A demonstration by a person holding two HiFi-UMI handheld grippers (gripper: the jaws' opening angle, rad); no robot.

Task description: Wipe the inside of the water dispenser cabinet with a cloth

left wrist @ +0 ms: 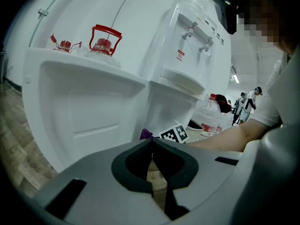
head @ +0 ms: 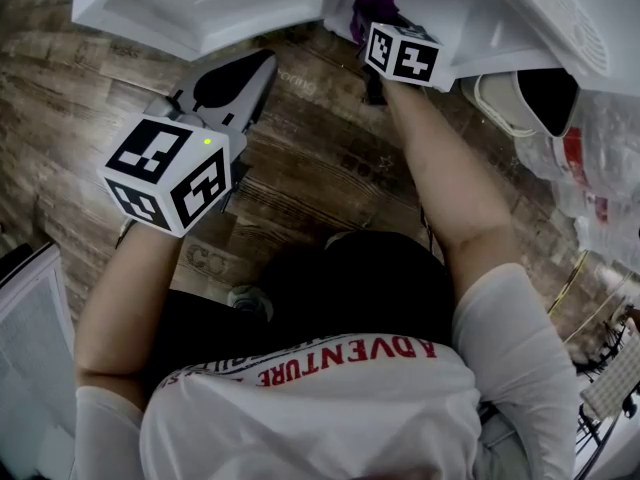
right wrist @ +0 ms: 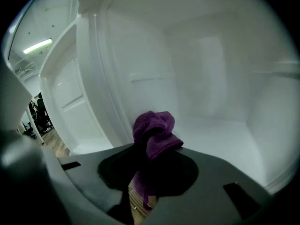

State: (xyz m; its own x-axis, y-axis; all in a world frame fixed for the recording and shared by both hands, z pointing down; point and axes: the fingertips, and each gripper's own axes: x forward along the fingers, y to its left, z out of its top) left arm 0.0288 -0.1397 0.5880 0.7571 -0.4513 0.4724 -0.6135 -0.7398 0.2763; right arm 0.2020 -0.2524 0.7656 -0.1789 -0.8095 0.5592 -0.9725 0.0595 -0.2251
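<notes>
The white water dispenser (left wrist: 187, 55) stands with its lower cabinet door (left wrist: 79, 102) swung open to the left. My right gripper (right wrist: 152, 146) is shut on a bunched purple cloth (right wrist: 154, 132) and reaches into the white cabinet (right wrist: 211, 125), the cloth hanging just above the cabinet floor. In the head view the cloth (head: 372, 8) shows at the cabinet mouth, beyond the right gripper's marker cube (head: 402, 53). My left gripper (left wrist: 151, 143) is shut with nothing in it. It hovers over the wooden floor, short of the open door (head: 200, 3), with its jaws (head: 240, 78) pointing at the dispenser.
Water bottles with red handles (left wrist: 105, 39) stand behind the door. Plastic-wrapped bottles (head: 590, 158) and a white slipper (head: 525, 98) lie right of the dispenser. A white panel (head: 35, 368) leans at the near left. People stand far off (left wrist: 248, 104).
</notes>
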